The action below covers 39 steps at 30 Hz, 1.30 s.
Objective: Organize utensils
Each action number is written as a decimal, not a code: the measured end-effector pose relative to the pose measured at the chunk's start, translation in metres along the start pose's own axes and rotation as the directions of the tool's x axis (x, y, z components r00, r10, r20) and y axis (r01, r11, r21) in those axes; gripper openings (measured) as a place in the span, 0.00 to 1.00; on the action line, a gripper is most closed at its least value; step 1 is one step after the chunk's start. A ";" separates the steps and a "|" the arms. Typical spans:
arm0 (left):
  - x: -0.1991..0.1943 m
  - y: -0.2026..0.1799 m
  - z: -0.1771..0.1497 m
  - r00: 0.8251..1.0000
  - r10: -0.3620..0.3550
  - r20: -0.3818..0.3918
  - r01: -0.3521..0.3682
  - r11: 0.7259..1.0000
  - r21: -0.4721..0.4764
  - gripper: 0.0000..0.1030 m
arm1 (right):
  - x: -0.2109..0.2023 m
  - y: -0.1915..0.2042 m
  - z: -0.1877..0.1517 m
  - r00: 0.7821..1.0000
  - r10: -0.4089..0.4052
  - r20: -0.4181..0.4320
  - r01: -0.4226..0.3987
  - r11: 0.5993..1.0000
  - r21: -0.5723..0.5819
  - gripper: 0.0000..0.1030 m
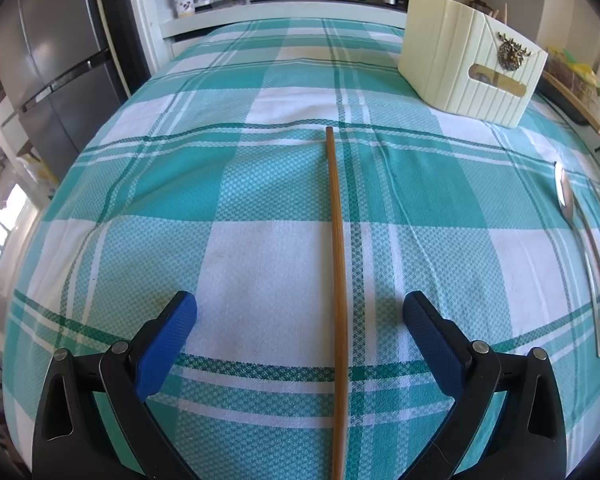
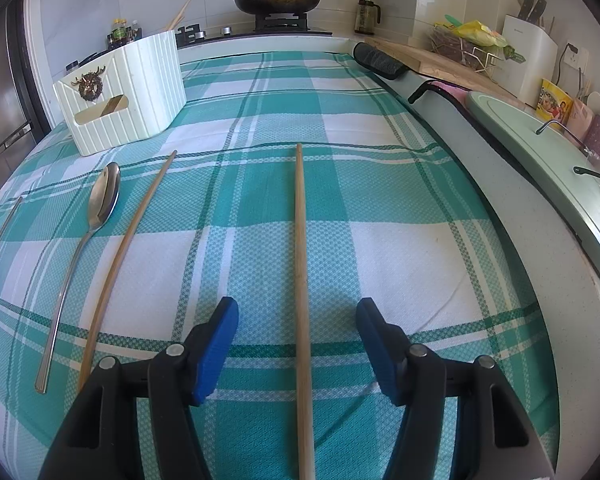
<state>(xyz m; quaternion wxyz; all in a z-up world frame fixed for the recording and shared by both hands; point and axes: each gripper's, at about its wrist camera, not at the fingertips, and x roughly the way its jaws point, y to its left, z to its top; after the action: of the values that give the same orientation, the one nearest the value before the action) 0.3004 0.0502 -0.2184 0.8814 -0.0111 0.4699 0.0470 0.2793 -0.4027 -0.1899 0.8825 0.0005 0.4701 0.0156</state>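
Left wrist view: the left gripper (image 1: 300, 308) hovers low over the green-and-white checked tablecloth (image 1: 228, 184), its blue-padded jaws spread wide and holding nothing. A darker brown wooden chopstick (image 1: 336, 240) lies flat on the cloth and runs straight away between the two pads, touching neither. The cream ribbed plastic utensil holder (image 1: 472, 60) stands upright far ahead to the right, and a long-handled steel spoon (image 1: 580, 248) lies near the right edge.

Right wrist view: the right gripper (image 2: 296, 320) is likewise released and empty, with a paler wooden chopstick (image 2: 302, 260) lying lengthwise between its pads. To the left lie the brown chopstick (image 2: 132, 240) and the spoon (image 2: 80, 252); the holder (image 2: 128, 92) sits beyond them.

The step in hand looks like a paired pickup. To do it well, each gripper should settle until the pads straddle its stick close to the cloth, then squeeze squarely across the shaft, since a thin round stick will likely roll or pivot if pinched off-centre.
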 end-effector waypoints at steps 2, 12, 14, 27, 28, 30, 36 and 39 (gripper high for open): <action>0.000 0.000 0.000 1.000 0.000 0.000 0.000 1.000 0.000 0.99 | 0.000 0.000 0.000 1.000 0.000 0.000 0.000 1.000 0.000 0.61; 0.001 0.000 0.000 1.000 -0.001 0.001 0.001 1.000 0.001 0.99 | 0.000 0.000 0.000 1.000 0.001 0.000 -0.001 1.000 0.000 0.61; 0.001 0.001 0.000 1.000 -0.001 0.000 0.001 1.000 0.000 0.99 | 0.000 0.000 0.000 1.000 0.001 0.000 -0.001 1.000 0.000 0.61; -0.013 0.001 0.005 0.993 -0.106 -0.061 0.109 0.993 0.041 0.99 | 0.000 -0.003 0.004 0.999 0.018 -0.043 -0.018 1.000 0.006 0.61; -0.017 0.002 0.008 0.990 -0.129 -0.060 0.132 0.990 0.053 0.99 | 0.000 -0.005 0.008 0.995 0.032 -0.091 -0.033 0.999 -0.001 0.61; -0.024 0.002 0.016 0.988 -0.144 -0.060 0.149 0.985 0.091 0.99 | 0.000 -0.011 0.018 0.981 0.086 -0.173 -0.088 0.996 -0.003 0.61; -0.004 0.006 0.047 0.970 -0.200 -0.136 0.215 0.971 0.103 0.99 | 0.011 -0.015 0.038 0.968 0.076 -0.239 -0.097 0.992 -0.076 0.61; 0.009 0.005 0.058 0.966 -0.206 -0.157 0.222 0.970 0.094 0.98 | 0.022 -0.010 0.044 0.963 0.082 -0.256 -0.109 0.989 -0.096 0.61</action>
<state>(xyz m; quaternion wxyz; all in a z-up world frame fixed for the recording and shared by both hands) 0.3531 0.0595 -0.1931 0.8439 -0.0163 0.5309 -0.0758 0.3279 -0.4119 -0.1835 0.8127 -0.0269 0.5760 0.0838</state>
